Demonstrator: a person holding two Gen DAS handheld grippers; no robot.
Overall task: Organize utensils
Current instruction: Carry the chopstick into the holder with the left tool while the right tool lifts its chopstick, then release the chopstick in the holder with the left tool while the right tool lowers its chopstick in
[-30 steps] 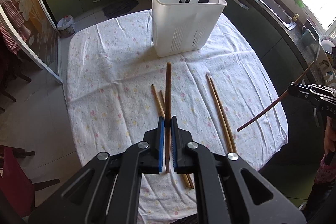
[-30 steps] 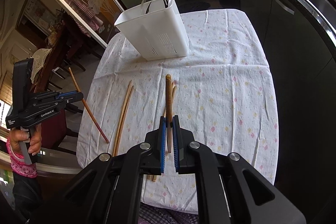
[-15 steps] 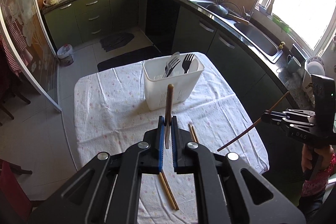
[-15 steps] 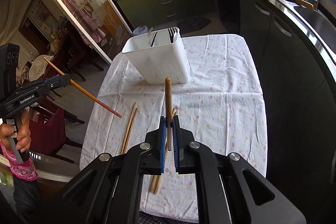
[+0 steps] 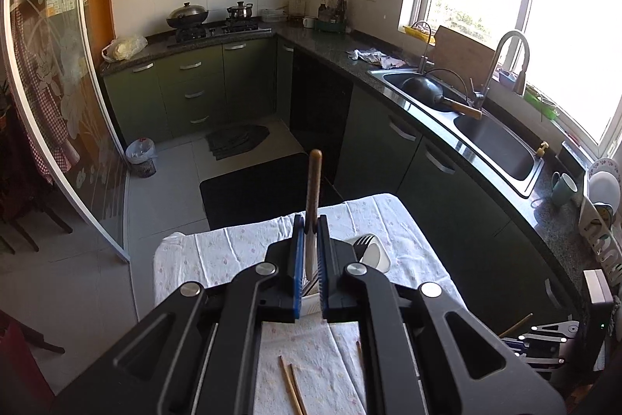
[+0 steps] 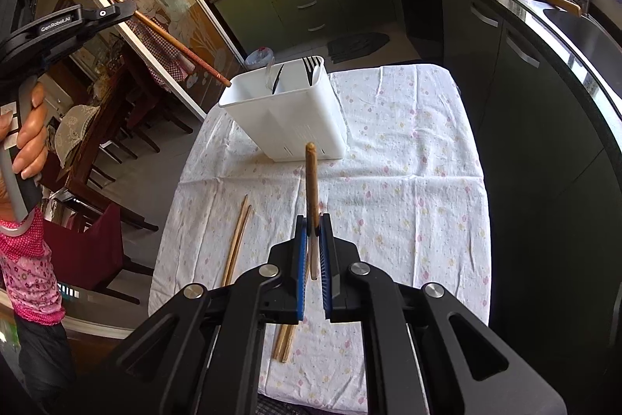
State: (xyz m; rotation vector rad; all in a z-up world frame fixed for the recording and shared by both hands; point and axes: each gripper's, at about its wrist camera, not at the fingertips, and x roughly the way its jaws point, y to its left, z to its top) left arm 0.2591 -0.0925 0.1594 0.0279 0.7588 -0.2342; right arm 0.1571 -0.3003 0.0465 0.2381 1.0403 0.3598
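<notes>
- Left tool (image 5: pixel 310 261): clamped on one chopstick (image 5: pixel 313 189), held near its pale end so the brown end sticks forward past the jaws.
- Seen from the right wrist view, the left tool (image 6: pixel 130 8) is raised high at the counter's left side, its chopstick (image 6: pixel 175 43) slanting down with the tip just above the near left corner of the bin (image 6: pixel 285 119). Judged: lined up for a tip-first drop into the bin.
- Right tool (image 6: pixel 313 259): also closed on a single chopstick (image 6: pixel 311 189), gripped low, shaft pointing out toward the bin. It hangs over the near half of the counter (image 6: pixel 408 181), well short of the bin. Likely waiting its turn so the two sticks do not cross.
- Bin: white, slotted, standing on the far part of the cloth. A fork (image 6: pixel 310 67) and other cutlery already stand in the back compartments; the near ones look empty, though the inside is only partly visible.
- Loose on the cloth: a pair of chopsticks (image 6: pixel 238 240) left of the right tool, and another pair (image 6: pixel 285 341) partly hidden under its jaws. These still need collecting.
- A hand (image 6: pixel 25 139) in a pink patterned sleeve grips the left tool's handle.
- Judgement: task is mid-way; the cutlery is sorted, the chopsticks are being carried over one per tool.
- Risk: a long stick held at one end can pivot in the pads, and the tip may catch the bin's rim.
</notes>
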